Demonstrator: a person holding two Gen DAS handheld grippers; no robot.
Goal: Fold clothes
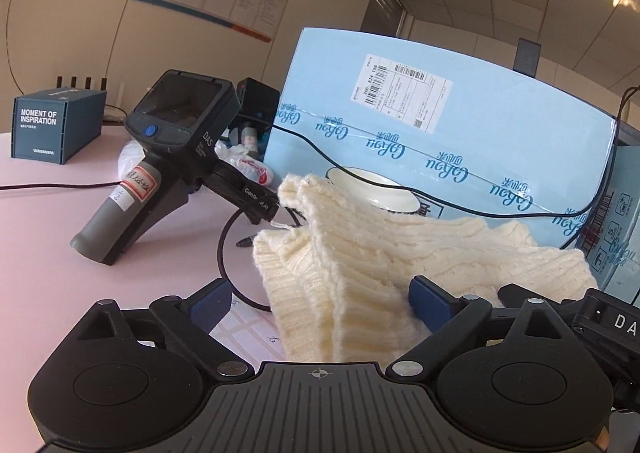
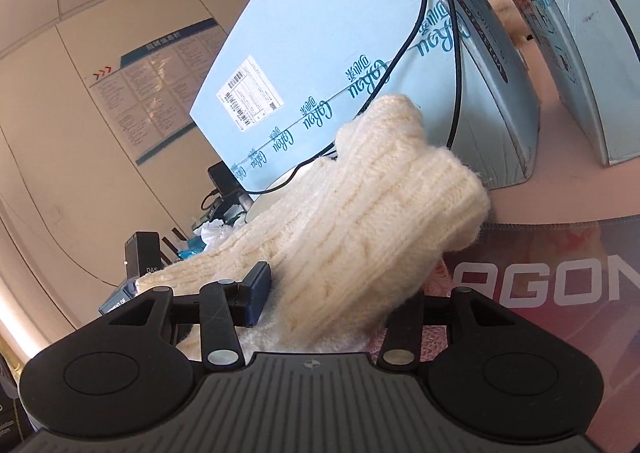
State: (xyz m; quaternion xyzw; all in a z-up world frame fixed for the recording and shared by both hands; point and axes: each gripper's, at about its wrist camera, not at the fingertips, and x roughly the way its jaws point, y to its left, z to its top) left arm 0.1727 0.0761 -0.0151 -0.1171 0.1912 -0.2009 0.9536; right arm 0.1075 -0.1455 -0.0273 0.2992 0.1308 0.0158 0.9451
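A cream cable-knit sweater (image 1: 360, 249) lies bunched on the pink table, right in front of both grippers. My left gripper (image 1: 320, 303) stands wide open, its blue pads (image 1: 430, 299) on either side of the sweater's ribbed hem; the cloth lies between them. In the right wrist view the sweater (image 2: 360, 221) rises in a thick fold. My right gripper (image 2: 332, 293) has knit between its fingers; its left blue pad (image 2: 256, 293) presses against the cloth and the right pad is hidden behind it.
A large light-blue carton (image 1: 440, 125) stands close behind the sweater, with a black cable (image 1: 360, 177) draped across it and a white bowl (image 1: 380, 189) at its foot. A spare handheld gripper (image 1: 168, 157) and a dark blue box (image 1: 52, 125) stand at left. A dark mat (image 2: 560, 273) lies at right.
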